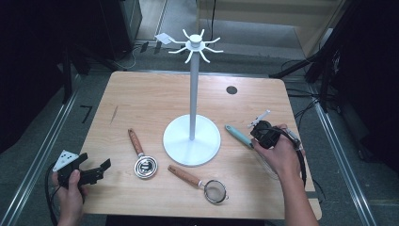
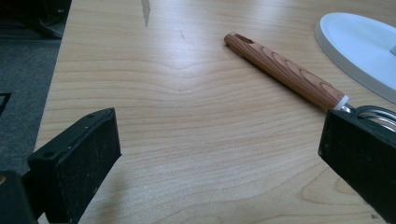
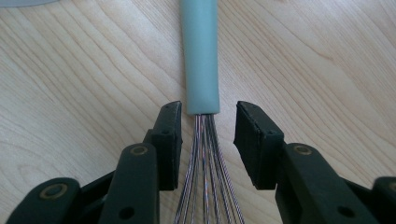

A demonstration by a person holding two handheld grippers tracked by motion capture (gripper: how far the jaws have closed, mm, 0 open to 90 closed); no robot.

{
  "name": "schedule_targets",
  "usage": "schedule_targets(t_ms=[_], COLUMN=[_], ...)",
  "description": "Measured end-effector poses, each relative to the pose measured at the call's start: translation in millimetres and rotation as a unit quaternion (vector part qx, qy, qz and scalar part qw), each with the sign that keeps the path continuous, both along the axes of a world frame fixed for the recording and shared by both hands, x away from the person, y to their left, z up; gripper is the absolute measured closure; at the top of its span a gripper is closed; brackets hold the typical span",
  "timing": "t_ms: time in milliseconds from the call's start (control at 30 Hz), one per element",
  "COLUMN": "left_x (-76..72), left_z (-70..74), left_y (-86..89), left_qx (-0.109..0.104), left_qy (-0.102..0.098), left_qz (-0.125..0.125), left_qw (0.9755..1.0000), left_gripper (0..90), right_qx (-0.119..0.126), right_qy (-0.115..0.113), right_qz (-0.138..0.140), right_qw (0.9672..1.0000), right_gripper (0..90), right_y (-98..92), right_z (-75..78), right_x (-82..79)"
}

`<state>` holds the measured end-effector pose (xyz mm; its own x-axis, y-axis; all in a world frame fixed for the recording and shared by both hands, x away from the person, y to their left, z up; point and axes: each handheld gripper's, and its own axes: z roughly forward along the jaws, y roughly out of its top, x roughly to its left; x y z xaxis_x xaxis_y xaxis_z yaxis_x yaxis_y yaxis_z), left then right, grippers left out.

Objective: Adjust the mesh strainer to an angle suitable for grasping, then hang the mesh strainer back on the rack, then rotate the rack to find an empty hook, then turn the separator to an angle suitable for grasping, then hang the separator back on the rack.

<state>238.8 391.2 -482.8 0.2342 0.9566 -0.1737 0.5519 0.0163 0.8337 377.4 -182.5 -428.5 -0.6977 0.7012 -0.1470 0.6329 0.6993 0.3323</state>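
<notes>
Nothing hung yet on the white stand (image 1: 192, 127) at the centre of the high view: all hooks at its top bare. Lying flat on the table (image 1: 141, 94): a whisk (image 1: 239, 136) with a pale green handle right of the stand's base, a wooden-handled ladle (image 1: 141, 155) at lower left of the base, a wooden-handled strainer (image 1: 200, 183) below it. Right tongs (image 3: 205, 140) lowered over the whisk at centre right, jaws partly open on either side of the wires (image 3: 205, 186) just below the handle end, pads close but not yet pressing. Left tongs (image 1: 91, 170) wide open at the lower left, holding nothing, resting near the table edge with the ladle's handle ahead. Judged stage: the very start, first grasp about to close. Left to do, likely: gripping the whisk, lifting, hanging it, then the other two utensils.
</notes>
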Motion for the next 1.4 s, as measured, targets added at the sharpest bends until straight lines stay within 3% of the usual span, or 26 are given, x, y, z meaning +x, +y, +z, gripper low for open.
schedule_targets(t_ms=[200,300,433,667,767,1100,1267,1333,1400], left_x=[0.0,0.0,0.0,-0.2,0.0,-0.1,0.1,-0.1,0.0], left_z=[0.0,0.0,0.0,0.0,-0.1,-0.1,-0.1,0.0,-0.1], left_y=[0.0,0.4,0.3,0.1,-0.1,-0.1,-0.2,0.0,-0.1], left_qx=[0.001,-0.001,-0.001,-0.001,-0.001,-0.001,-0.001,-0.001,-0.001], left_qy=[0.000,0.000,0.000,0.001,0.002,0.001,0.002,0.002,0.002], left_qz=[0.000,0.001,0.002,0.001,0.000,0.001,0.001,0.001,0.001], left_qw=[1.0000,1.0000,1.0000,1.0000,1.0000,1.0000,1.0000,1.0000,1.0000], left_gripper=[0.0,0.0,0.0,0.0,0.0,0.0,0.0,0.0,0.0], right_qx=[-0.014,-0.033,-0.031,-0.056,-0.058,-0.053,-0.060,-0.053,-0.062], right_qy=[0.006,0.009,0.012,0.038,0.041,0.085,0.089,0.100,0.104], right_qz=[0.009,0.022,0.021,0.021,0.021,0.014,0.015,-0.008,-0.010], right_qw=[0.9998,0.9992,0.9992,0.9975,0.9972,0.9949,0.9941,0.9936,0.9927], right_gripper=[62.9,66.1,68.6,68.9,68.5,69.7,70.3,70.3,70.4], right_y=[7.1,15.2,19.1,22.7,24.0,23.9,26.8,27.5,30.4], right_z=[-4.1,-9.5,-12.2,-22.2,-25.3,-26.2,-26.9,-27.1,-27.4], right_x=[6.9,11.5,14.0,21.7,23.9,36.0,38.5,41.4,41.7])
